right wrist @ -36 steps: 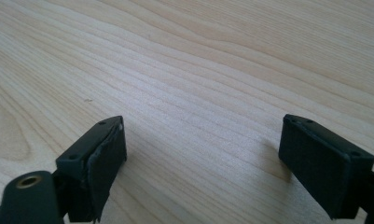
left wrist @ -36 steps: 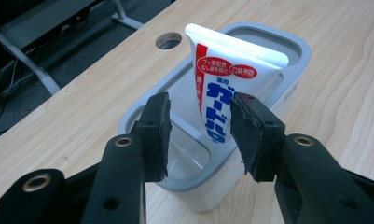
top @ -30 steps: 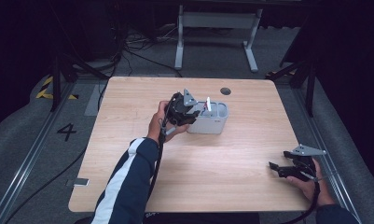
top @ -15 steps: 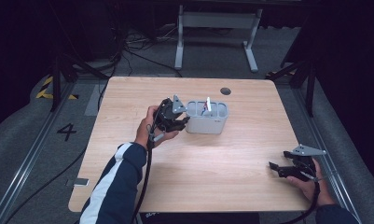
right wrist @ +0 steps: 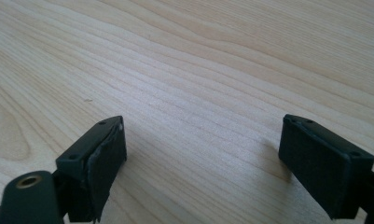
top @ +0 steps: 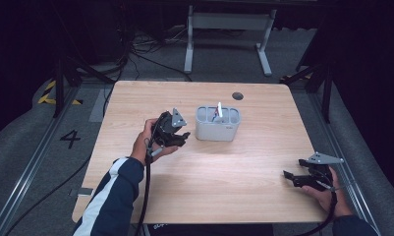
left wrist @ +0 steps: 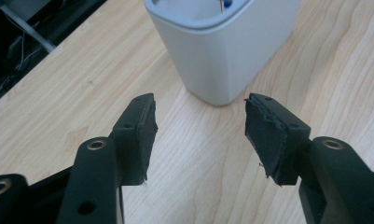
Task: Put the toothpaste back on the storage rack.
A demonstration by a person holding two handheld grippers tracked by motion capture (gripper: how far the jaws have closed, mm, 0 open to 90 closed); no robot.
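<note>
Light wooden table with rounded corners (top: 204, 177): bare over most of its top, with a small dark round hole (top: 238, 96) near the far edge.

White rounded-rectangular plastic container (top: 217, 129): stands upright at mid-table, slightly toward the far side. Open top, divided into compartments; a thin white stick-like item (top: 219, 110) pokes up from it, leaning a little. In the left gripper view the container (left wrist: 222, 51) sits straight ahead of the jaws, with a red-and-blue bit visible inside the rim; which compartment, cannot tell.

Left gripper (top: 181, 137): held in the left hand (top: 146, 142), dark sleeve with white stripe, just beside the container's left wall, not touching it. Jaws have just been opening; they stand apart with nothing between the pads (left wrist: 145, 135), only bare wood below.

Right gripper (top: 289, 176): held in the right hand (top: 327, 194) at the near right corner of the table, well apart from the container. Jaws wide apart, nothing between them; the pads (right wrist: 105, 163) hang just above the tabletop.
</note>
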